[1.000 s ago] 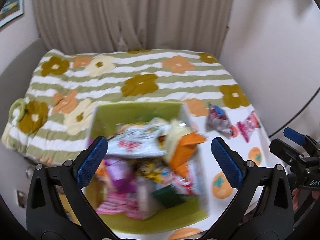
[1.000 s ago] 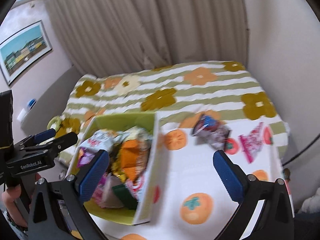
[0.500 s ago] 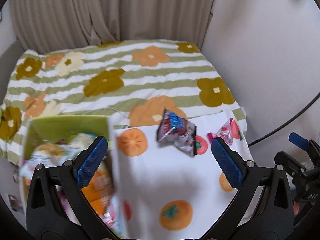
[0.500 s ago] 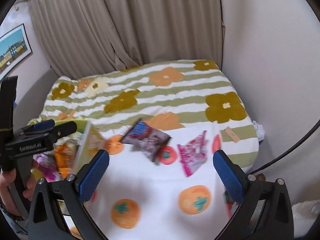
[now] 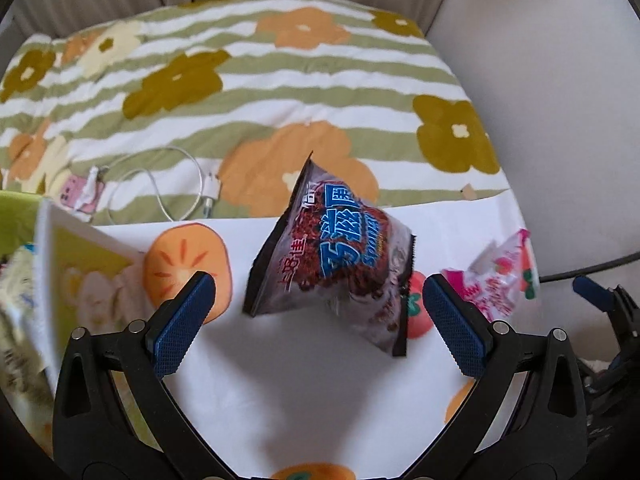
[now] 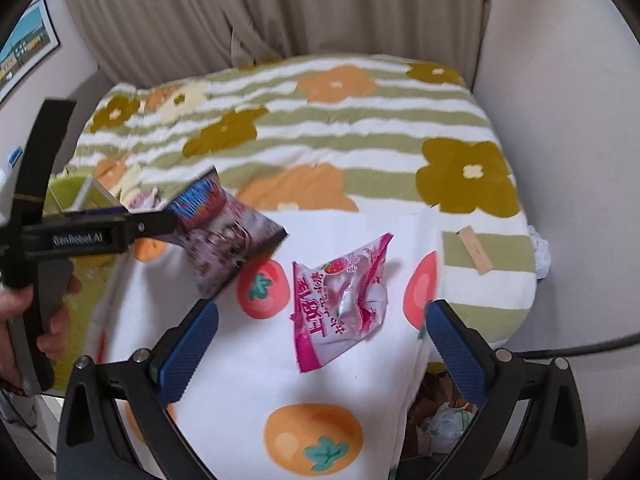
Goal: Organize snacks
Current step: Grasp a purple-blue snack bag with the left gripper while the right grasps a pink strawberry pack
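Note:
A dark snack bag with blue lettering (image 5: 336, 256) lies tilted on the white fruit-print cloth (image 5: 304, 392). My left gripper (image 5: 320, 304) is open, low over the cloth, and the bag sits just ahead of and between its fingers. A pink strawberry snack bag (image 6: 340, 304) lies to the right of it, just ahead of my open right gripper (image 6: 320, 320), which holds nothing. In the right wrist view the left gripper (image 6: 168, 220) reaches in from the left and overlaps the dark bag (image 6: 232, 240). The green box (image 5: 68, 276) of snacks stands at the left.
Behind the cloth is a bed with a striped flower blanket (image 5: 248, 92); a white charger cable (image 5: 168, 184) lies on it. A wall closes the right side. A black cable (image 6: 580, 348) and rubbish (image 6: 440, 424) sit below the cloth's right edge.
Both grippers swung right, away from the green box and toward the two loose bags. The left one came down close to the dark bag, the right one closer to the pink bag.

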Demonstrator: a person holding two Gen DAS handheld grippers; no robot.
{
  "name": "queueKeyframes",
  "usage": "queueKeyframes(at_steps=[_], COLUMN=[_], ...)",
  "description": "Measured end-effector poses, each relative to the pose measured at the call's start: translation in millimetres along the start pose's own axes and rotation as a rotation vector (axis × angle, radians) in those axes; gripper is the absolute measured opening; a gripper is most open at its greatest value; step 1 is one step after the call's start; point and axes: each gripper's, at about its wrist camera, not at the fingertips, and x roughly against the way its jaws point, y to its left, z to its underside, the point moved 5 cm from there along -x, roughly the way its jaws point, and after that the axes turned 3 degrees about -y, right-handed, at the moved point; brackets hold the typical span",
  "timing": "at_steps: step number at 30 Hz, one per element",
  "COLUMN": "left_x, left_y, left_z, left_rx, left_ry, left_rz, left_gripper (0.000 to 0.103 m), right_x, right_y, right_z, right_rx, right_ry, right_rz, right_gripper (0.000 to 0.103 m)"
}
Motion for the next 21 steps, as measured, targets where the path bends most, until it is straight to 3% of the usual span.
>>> queueKeyframes(at_steps=[10,16,21], left_x=[-42.8,-57.0,-54.2], left_y=[-4.4,-8.5,-5.7], left_z=[-1.4,2.3,5.1], left_rx=[0.018,0.023,0.055], left_ry=[0.045,0.064,0.046], left_rz=[0.014,0.027,0.062], left_gripper=[0.102,0.088,0.079], right_x=[-58.7,-74.6,-83.7], right_y=[-1.4,-5.0,-3.4], right_z=[5.8,5.4,9.2], right_rx=[0.109,0.145,0.165], right_ry=[0.073,0.084,0.099], right_rz=[-0.012,0.01,0.01], right_gripper=[0.103,0.103,0.086])
